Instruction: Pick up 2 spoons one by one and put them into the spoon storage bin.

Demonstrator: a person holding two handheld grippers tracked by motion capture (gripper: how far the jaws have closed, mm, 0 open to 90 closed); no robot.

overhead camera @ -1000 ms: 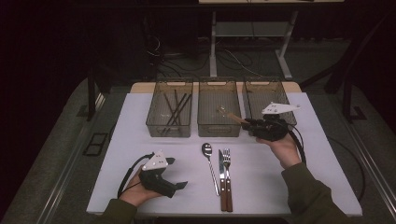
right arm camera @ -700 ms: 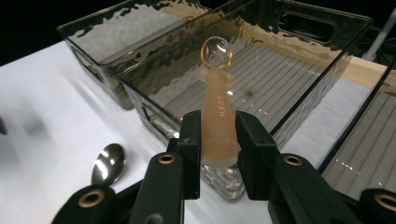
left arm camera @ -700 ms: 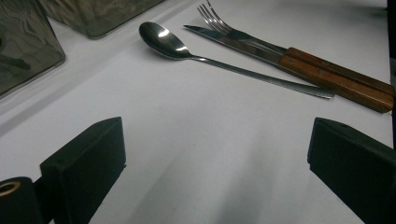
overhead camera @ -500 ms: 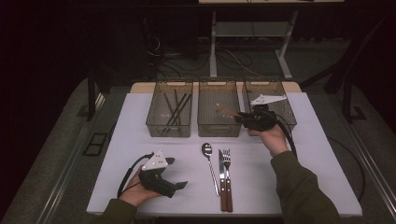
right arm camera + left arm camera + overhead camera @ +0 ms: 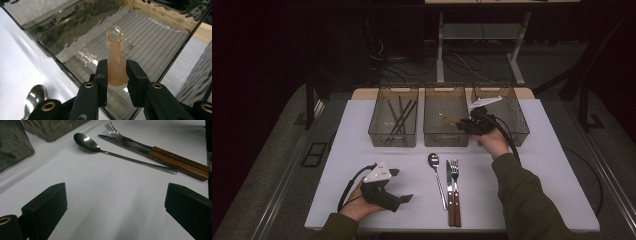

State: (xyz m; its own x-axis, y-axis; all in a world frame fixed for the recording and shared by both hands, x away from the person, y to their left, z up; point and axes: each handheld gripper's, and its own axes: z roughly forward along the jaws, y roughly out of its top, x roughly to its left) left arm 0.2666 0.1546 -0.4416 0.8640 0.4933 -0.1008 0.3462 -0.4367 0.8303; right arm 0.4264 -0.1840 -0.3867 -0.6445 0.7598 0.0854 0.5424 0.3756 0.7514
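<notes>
We hold small spoon (image 5: 116, 62) in right gripper (image 5: 117, 72), jaws clamped on pale handle, over middle bin (image 5: 446, 137). Looks light, perhaps plastic; clear bowl possibly fragile. Left gripper (image 5: 398, 199) spread wide, nothing between.

High view: overhead from person's side, facing forward, whole table (image 5: 562, 165). Left gripper view: low, close, facing spoon (image 5: 87, 143), shared with high view. Right gripper view: close, into middle bin (image 5: 162, 32)

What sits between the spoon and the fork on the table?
A knife with a wooden handle lies between the spoon and the fork, tight against the fork; the high view shows it.
</notes>
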